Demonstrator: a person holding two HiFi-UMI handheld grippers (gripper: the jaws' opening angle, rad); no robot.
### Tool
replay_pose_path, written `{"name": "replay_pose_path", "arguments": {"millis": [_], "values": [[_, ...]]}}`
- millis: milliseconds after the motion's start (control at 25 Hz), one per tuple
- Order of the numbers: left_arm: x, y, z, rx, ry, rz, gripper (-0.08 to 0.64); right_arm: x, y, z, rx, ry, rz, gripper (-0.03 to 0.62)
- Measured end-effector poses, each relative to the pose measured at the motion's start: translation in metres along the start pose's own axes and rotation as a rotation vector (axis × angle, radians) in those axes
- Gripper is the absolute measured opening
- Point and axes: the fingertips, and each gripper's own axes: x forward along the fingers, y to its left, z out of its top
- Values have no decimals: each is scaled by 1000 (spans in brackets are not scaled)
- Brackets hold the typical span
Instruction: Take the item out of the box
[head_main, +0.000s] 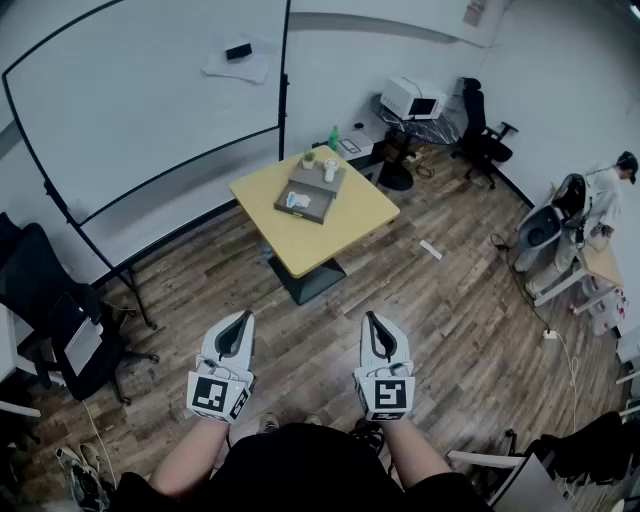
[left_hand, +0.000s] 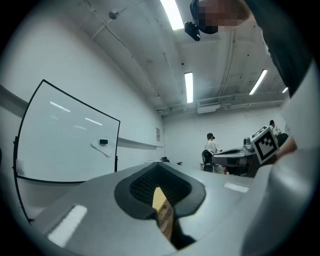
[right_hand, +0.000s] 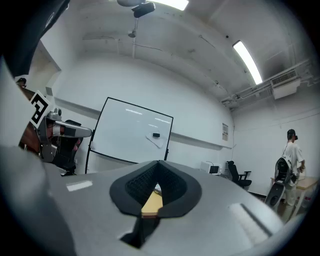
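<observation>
Both tongs are clenched on nothing; my left gripper and right gripper hang well apart from the work. A white item sits in the grey box, toward the yellow table's far corner. Reaching in with jaws shut, I'd likely topple it or shove the box into the green bottle by that corner. It stands upright, long axis vertical; the box seems to run toward that corner.

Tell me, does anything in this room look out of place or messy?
Only one thing: a small white object lies loose on the wooden floor, right of the yellow table. What it is cannot be told. The box sits flat on the table, with nothing spilled.
</observation>
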Motion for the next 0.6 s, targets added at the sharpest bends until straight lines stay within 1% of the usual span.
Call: {"name": "replay_pose_path", "arguments": {"millis": [360,600], "values": [[-5,-9,-1,1,9,-3,0,-4,2,-2,-12,1,4,8],[-6,-11,-2,-1,12,-5,0,-6,4,-5,35,-7,39,8]]}}
